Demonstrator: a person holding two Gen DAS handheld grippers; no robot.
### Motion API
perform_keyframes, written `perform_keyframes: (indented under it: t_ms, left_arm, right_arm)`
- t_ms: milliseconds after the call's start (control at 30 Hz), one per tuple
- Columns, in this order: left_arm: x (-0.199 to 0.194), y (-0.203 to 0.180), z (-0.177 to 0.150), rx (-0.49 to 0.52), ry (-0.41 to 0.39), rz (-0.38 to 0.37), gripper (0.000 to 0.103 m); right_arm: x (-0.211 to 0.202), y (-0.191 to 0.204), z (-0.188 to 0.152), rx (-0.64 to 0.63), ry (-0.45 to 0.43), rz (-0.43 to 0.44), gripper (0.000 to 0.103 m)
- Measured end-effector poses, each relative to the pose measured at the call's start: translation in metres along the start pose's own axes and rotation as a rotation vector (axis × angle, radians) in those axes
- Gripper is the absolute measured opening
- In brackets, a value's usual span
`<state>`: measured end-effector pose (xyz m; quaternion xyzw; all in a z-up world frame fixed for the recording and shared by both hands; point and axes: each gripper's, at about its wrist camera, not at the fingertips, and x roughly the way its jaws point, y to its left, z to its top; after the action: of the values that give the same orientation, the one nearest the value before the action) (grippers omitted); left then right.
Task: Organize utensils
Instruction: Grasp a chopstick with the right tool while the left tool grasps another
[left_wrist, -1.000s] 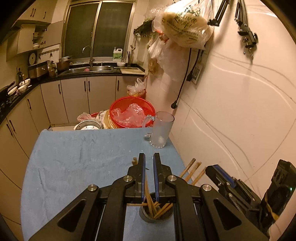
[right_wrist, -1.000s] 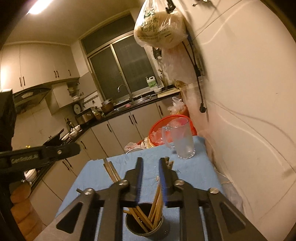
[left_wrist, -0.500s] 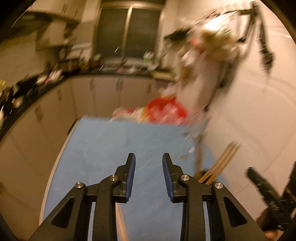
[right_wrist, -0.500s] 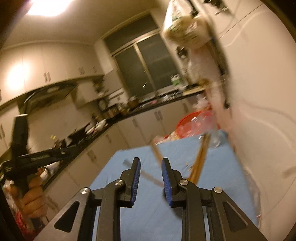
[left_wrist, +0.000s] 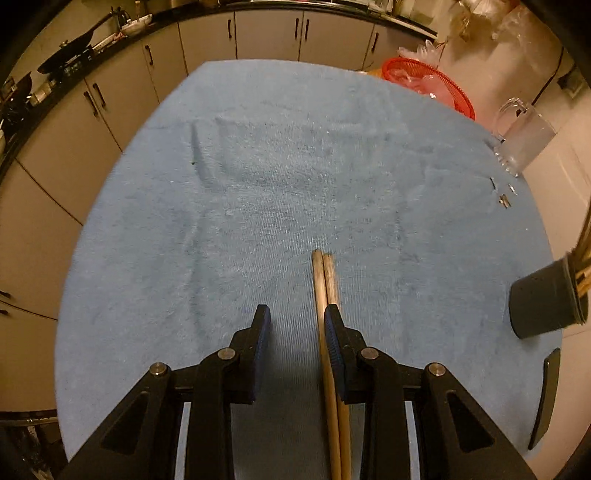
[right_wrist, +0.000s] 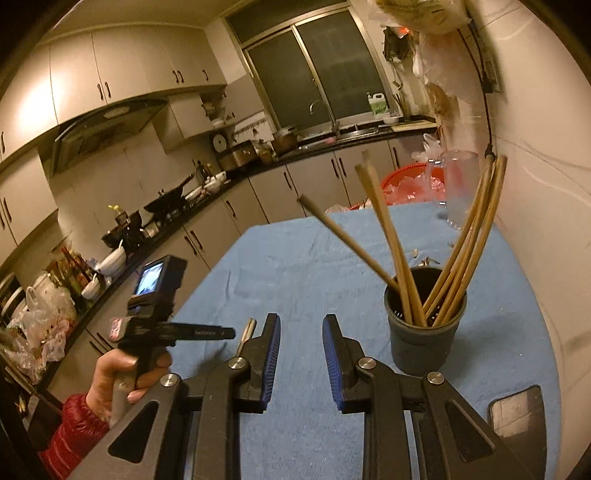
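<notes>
My left hand-held gripper (left_wrist: 293, 325) points steeply down at the worktop (left_wrist: 258, 192), which is covered by a blue towel. Its jaws stand partly open. Two chopsticks (left_wrist: 325, 288) lie side by side on the towel, running lengthwise between the jaws and close against the inner face of the right-hand finger (left_wrist: 334, 343). Whether that pad touches them I cannot tell. The left-hand finger stands clear of them, so nothing is gripped.

My right hand-held gripper (right_wrist: 301, 334) is tilted moderately downward, jaws partly open, with only blue towel between them. It holds nothing.

Just beyond and to the right of the right hand-held gripper stands a dark cup (right_wrist: 424, 332), upright on the towel. It contains a loose bundle of wooden chopsticks (right_wrist: 465, 240): one group leans right, two lean left close together, and one angles far to the left. An exact count is not possible because they overlap.

A dark flat object (right_wrist: 517, 413) lies on the towel, near the cup.

At the far right corner of the worktop stands one clear glass mug (left_wrist: 524, 140). Behind it sits one red basket (left_wrist: 428, 83).
</notes>
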<state>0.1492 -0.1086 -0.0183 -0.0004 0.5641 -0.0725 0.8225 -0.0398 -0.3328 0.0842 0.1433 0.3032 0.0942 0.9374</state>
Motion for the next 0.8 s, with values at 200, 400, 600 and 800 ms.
perform_keyframes:
  t_ms: [200,400,600,800]
  left_arm:
    - [0.019,-0.003,0.009,0.006,0.016,-0.006,0.030]
    - [0.025,0.004,0.009,0.011,0.005,0.005,0.025]
    - [0.016,0.030,-0.003,-0.035,0.019,0.042,0.012]
    - [-0.002,0.072,-0.035,-0.082,0.017,0.033,0.011]
  right_arm:
    - [0.014,0.006,0.000,-0.010,0.031,-0.010,0.026]
    - [0.025,0.016,-0.002,-0.031,0.059,-0.011,0.026]
    - [0.036,0.027,-0.002,-0.048,0.093,-0.010,0.026]
    - [0.074,0.043,-0.002,-0.070,0.217,0.018,0.026]
